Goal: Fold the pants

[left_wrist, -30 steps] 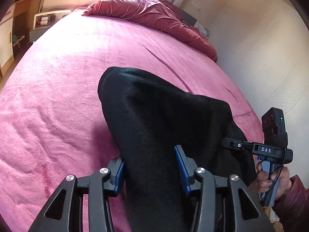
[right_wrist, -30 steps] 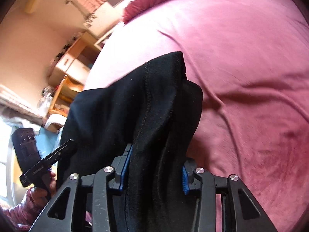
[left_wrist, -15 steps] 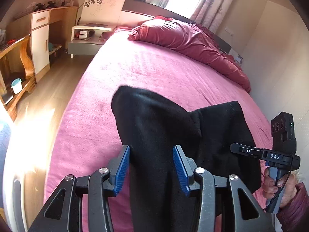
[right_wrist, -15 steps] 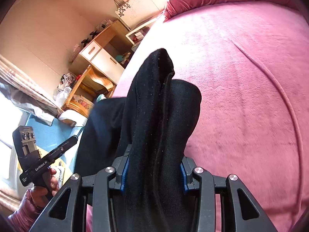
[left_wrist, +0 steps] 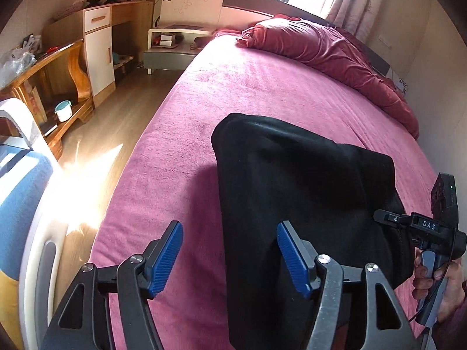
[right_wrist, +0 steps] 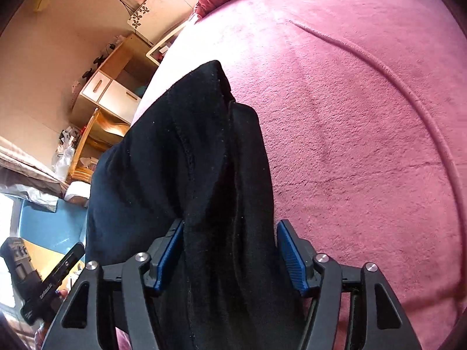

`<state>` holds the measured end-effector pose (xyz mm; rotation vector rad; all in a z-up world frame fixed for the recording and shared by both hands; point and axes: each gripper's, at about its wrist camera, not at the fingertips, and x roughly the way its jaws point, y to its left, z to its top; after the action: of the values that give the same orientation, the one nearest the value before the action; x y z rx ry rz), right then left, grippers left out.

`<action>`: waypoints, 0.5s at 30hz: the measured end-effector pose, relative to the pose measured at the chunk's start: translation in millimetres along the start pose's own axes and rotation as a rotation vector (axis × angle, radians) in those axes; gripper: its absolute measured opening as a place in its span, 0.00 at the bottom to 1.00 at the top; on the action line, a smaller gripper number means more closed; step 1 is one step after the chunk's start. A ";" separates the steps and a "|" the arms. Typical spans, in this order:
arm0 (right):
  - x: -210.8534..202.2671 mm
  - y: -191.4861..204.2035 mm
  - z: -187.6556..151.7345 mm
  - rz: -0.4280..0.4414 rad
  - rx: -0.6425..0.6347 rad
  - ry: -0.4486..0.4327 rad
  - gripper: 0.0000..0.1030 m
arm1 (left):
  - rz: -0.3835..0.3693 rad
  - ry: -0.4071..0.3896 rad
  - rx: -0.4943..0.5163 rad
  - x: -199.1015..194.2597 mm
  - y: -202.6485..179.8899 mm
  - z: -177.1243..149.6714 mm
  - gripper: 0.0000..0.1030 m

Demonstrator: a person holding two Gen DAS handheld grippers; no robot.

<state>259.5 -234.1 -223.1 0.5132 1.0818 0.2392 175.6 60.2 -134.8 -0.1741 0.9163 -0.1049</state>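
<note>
Pink bedding (left_wrist: 262,93) covers the bed ahead of you, and the black pants (left_wrist: 292,180) lie bunched on it between your two tools. Your left gripper (left_wrist: 230,258) is opening, its left pad off the cloth. Your right gripper (right_wrist: 230,255) is opening too, the pants still draped between its pads.

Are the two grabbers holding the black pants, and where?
Both are letting go. The left gripper has its jaws opening, the black pants lying between them unpinched. The right gripper is opening around a bunched fold.
</note>
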 end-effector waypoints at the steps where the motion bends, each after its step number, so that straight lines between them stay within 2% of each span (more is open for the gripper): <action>1: -6.2 4.7 -1.0 -0.027 -0.015 -0.015 0.67 | 0.004 -0.010 -0.001 -7.5 -1.7 -3.2 0.67; 5: -40.7 26.0 -10.9 -0.163 -0.101 -0.116 0.70 | 0.021 -0.069 0.045 -38.6 -20.0 -12.9 0.68; 8: -67.6 44.5 -28.0 -0.229 -0.159 -0.188 0.74 | 0.012 -0.104 0.060 -59.8 -28.9 -19.9 0.68; 15: -105.4 78.2 -88.2 -0.244 -0.221 -0.245 0.75 | 0.012 -0.162 0.051 -98.4 -38.1 -40.9 0.68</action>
<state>137.7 -187.3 -133.7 0.2028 0.8564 0.0770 82.9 34.7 -75.2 -0.1281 0.7528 -0.1013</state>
